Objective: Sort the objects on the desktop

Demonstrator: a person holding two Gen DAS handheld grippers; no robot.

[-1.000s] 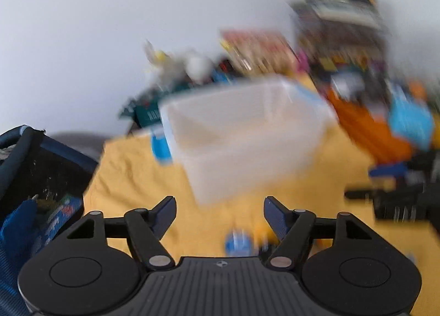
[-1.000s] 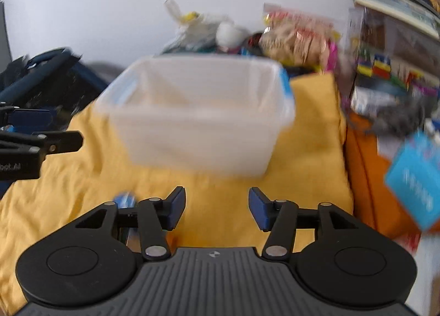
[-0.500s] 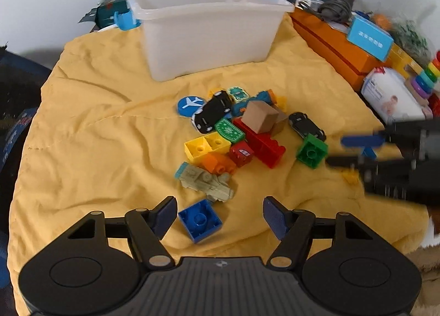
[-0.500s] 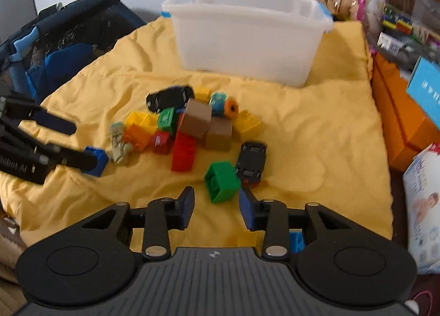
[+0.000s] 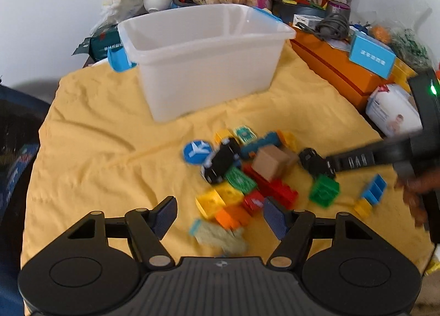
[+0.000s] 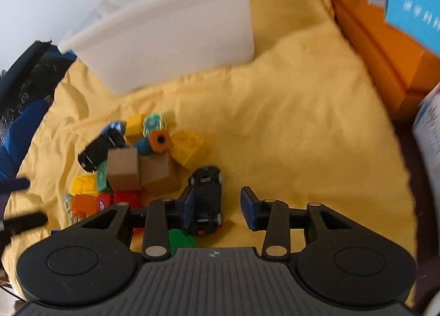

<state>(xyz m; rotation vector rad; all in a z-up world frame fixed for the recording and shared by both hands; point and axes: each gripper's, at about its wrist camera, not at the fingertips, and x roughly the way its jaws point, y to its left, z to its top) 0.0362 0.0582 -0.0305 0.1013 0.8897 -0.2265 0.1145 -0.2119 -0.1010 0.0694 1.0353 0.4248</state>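
A pile of toy bricks, blocks and cars lies on the yellow cloth. A white plastic bin stands behind it, and shows in the right wrist view. My left gripper is open, low over the pile's near edge, above an orange brick and a tan toy. My right gripper is open, with a black toy car lying between its fingers against the left one. It enters the left wrist view from the right, its tip at that black car.
A green brick, a blue brick, brown cubes and another black car lie in the pile. An orange box and cluttered packets line the right and back. A dark bag sits left.
Both grippers moved down and forward toward the pile. The right gripper opened wider and came around the black car. The left gripper passed over the blue brick toward the orange one.
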